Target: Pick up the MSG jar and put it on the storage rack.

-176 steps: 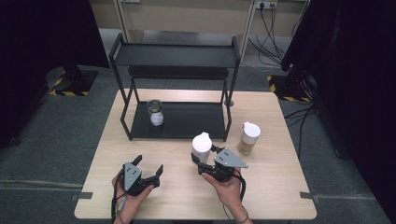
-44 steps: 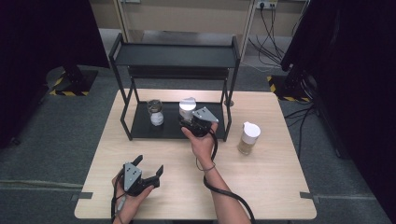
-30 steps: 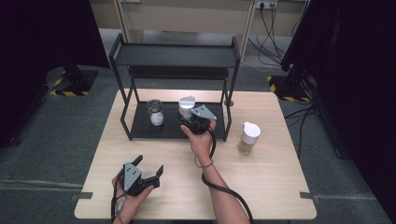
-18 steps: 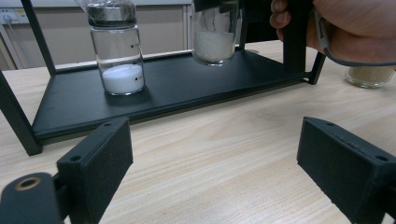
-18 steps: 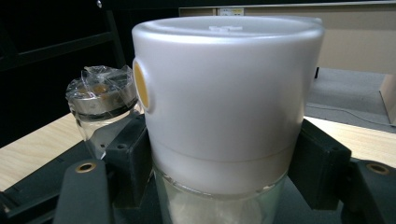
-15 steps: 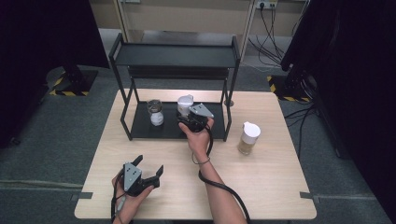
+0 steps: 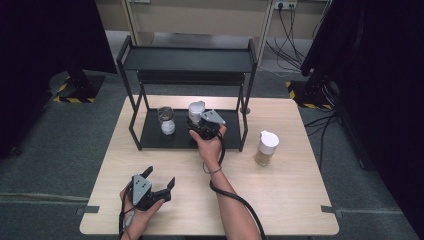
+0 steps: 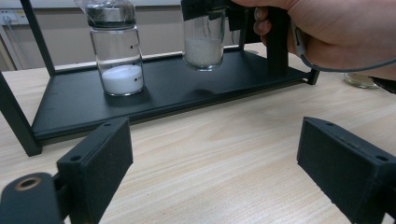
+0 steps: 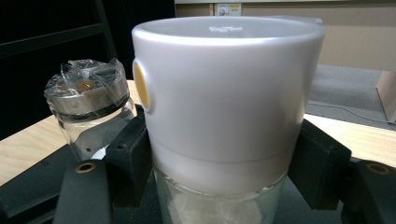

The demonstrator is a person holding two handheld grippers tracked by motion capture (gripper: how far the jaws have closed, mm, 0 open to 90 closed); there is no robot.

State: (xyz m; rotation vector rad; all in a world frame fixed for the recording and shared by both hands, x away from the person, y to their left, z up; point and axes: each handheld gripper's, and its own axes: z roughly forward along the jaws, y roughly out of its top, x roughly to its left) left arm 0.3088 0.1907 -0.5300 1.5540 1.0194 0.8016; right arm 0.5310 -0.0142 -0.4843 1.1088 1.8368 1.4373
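My right gripper (image 7: 200, 122) is shut on a glass jar with a white lid (image 7: 195, 110) and white powder in it. It holds the jar upright over the lower shelf (image 7: 150, 136) of a black rack (image 7: 187, 60). I cannot tell whether the jar's base touches the shelf. The right gripper view has the black pads (image 9: 128, 154) pressing the jar (image 9: 224, 88) just below its lid. A second jar (image 7: 166, 121) with a plastic-wrapped top stands on the shelf to its left. My left gripper (image 7: 160, 176) rests open and holds nothing at the table's front left.
A third jar with a white lid (image 7: 266, 148) stands on the table right of the rack. The rack's posts (image 7: 245, 115) frame the lower shelf, and its top shelf hangs above. Bare wood lies between the left gripper and the rack (image 8: 187, 91).
The right gripper has carried the white-lidded jar from the table's front up to the rack's lower shelf, edging slightly left over the last second. The left gripper has stayed still.
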